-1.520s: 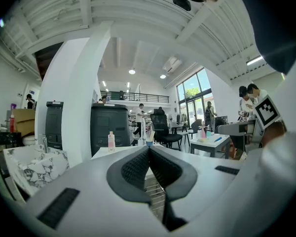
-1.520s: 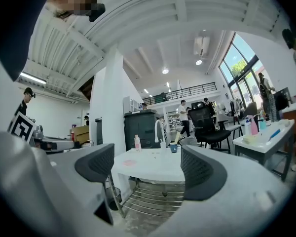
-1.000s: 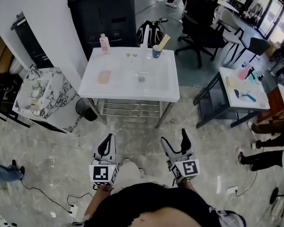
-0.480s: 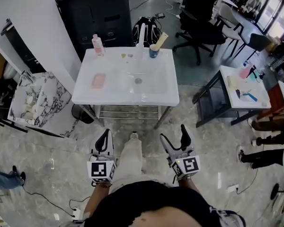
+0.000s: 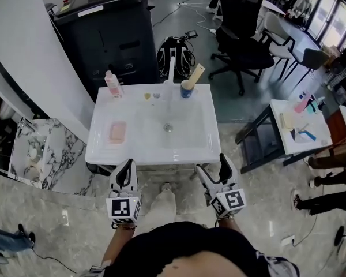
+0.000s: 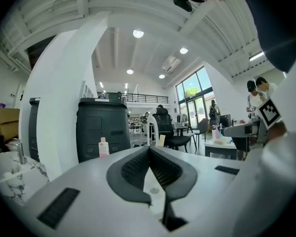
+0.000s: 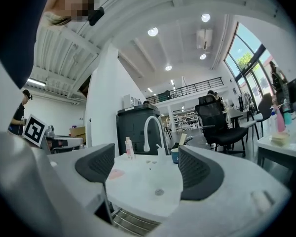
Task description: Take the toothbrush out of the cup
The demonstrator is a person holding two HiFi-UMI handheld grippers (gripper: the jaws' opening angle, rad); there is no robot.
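Standing at the near edge of the white sink counter point(image 5: 102, 148), the person holds both grippers low in front of the body, short of everything on it. The left gripper point(image 6: 149, 151) has its fingers pressed together with nothing between them. The right gripper point(image 7: 148, 168) has its fingers spread wide and is empty too; the basin and its drain point(image 7: 159, 192) show through the gap.

The toothbrush point(image 5: 196, 73) stands in the blue cup point(image 5: 186, 90), leaning to the right with its pale top well above the rim. The cup sits at the far edge of the counter, just to the right of the white arched faucet point(image 5: 171, 68), and well apart from both grippers.

At the far left corner stands a pink bottle point(image 5: 111, 84), and nearer, on the left side, lies a flat pink block point(image 5: 117, 133). Two small bits lie between the bottle and the faucet, too small to tell what they are.

Behind the counter is a tall black cabinet point(image 5: 104, 27), with a backpack point(image 5: 176, 53) on the floor beside it and a black office chair point(image 5: 242, 39) further right. A marble-patterned table point(image 5: 37, 154) stands to the left, and a side table point(image 5: 288, 137) with small items on it stands to the right.
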